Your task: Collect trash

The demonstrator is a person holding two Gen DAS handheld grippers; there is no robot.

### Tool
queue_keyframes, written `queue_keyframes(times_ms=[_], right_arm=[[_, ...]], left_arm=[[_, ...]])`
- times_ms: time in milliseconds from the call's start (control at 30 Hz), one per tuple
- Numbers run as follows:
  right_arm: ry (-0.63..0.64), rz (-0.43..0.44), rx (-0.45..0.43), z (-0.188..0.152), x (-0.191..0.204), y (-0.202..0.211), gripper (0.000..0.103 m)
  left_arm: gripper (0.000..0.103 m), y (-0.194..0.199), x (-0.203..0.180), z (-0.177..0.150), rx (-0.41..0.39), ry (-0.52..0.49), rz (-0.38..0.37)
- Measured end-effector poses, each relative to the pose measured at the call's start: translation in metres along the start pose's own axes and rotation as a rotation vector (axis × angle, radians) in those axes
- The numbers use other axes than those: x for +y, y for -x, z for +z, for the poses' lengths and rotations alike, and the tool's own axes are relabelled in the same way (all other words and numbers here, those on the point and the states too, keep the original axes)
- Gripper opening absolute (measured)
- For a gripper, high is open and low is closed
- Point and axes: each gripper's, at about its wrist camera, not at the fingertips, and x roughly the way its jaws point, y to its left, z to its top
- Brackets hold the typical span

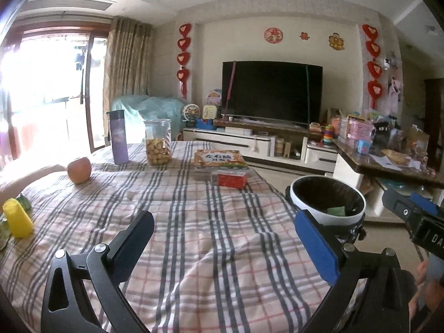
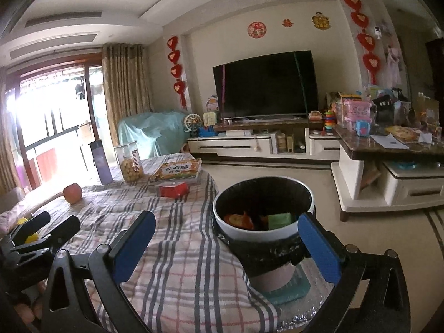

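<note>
Right wrist view: both claws gape empty, right claw near the trash bin, left claw over the bed.

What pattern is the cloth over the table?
Plaid cloth: grey and pink stripes on white, clearest in the left wrist view.

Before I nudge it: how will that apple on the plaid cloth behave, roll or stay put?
Likely to roll: the apple is round and sits free, touching nothing else. The plaid cloth looks soft and wrinkled, so it would probably settle quickly rather than travel far. The skin looks smooth and the body firm, so pads may slip unless they close across the widest part.
</note>
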Motion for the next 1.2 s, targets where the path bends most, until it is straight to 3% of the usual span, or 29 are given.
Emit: queue_keyframes(times_ms=[400, 1200], right_arm=[[0.041, -0.051, -0.024, -0.018, 0.006, 0.007, 0.103], [0.059, -0.046, -0.047, -0.017, 0.012, 0.016, 0.103]], left_arm=[[0.103, 0.003, -0.004, -0.011, -0.007, -0.011, 0.032], [0.102, 0.005, 0.006, -0.018, -0.043, -0.019, 0.041]])
